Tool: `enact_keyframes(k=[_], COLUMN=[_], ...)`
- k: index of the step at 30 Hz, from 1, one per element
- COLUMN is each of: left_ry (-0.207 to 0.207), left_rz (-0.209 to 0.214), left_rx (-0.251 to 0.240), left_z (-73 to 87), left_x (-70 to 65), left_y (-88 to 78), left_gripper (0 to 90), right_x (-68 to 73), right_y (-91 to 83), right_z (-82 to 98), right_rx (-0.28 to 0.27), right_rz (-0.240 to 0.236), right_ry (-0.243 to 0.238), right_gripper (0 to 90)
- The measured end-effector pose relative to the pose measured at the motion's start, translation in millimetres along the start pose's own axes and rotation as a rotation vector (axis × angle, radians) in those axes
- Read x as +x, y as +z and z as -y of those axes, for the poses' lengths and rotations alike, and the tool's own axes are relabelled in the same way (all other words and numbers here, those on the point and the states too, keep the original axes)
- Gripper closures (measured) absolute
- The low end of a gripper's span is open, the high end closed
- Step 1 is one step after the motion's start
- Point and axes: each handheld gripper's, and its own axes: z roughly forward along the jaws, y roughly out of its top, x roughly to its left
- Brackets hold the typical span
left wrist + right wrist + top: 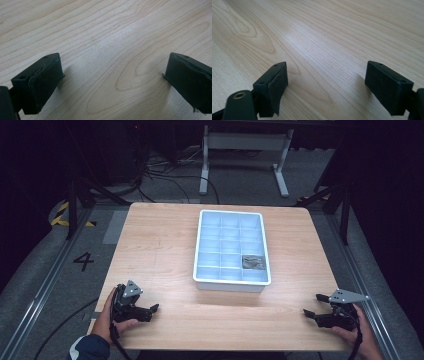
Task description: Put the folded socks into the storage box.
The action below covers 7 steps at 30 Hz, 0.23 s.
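A: Where are the claws sitting relative to the white tray?
B: Both are resting on the worktop nearer the person than the tray. The left claw is lying off the tray's near left corner, the right claw off its near right corner, each well apart from it.
A: Are they gripping anything?
B: No. Both are standing spread wide, with bare wood showing between the jaws.
A: And inside the tray?
B: A grey crumpled thing is lying in a right-column compartment, one row from the near wall.
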Motion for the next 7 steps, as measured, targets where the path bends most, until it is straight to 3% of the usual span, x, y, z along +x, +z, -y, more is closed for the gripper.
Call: enact_keyframes(k=[7], left_ry=[-0.004], left_rz=[-0.001], left_rx=[0.001], left_z=[0.0], left_x=[-0.1], left_y=[0.1], left_gripper=[1.6], right_x=[-0.2], right_y=[0.0], right_z=[0.0], right_rx=[0.001], right_rz=[0.004], right_ry=[0.006], right_gripper=[18.9])
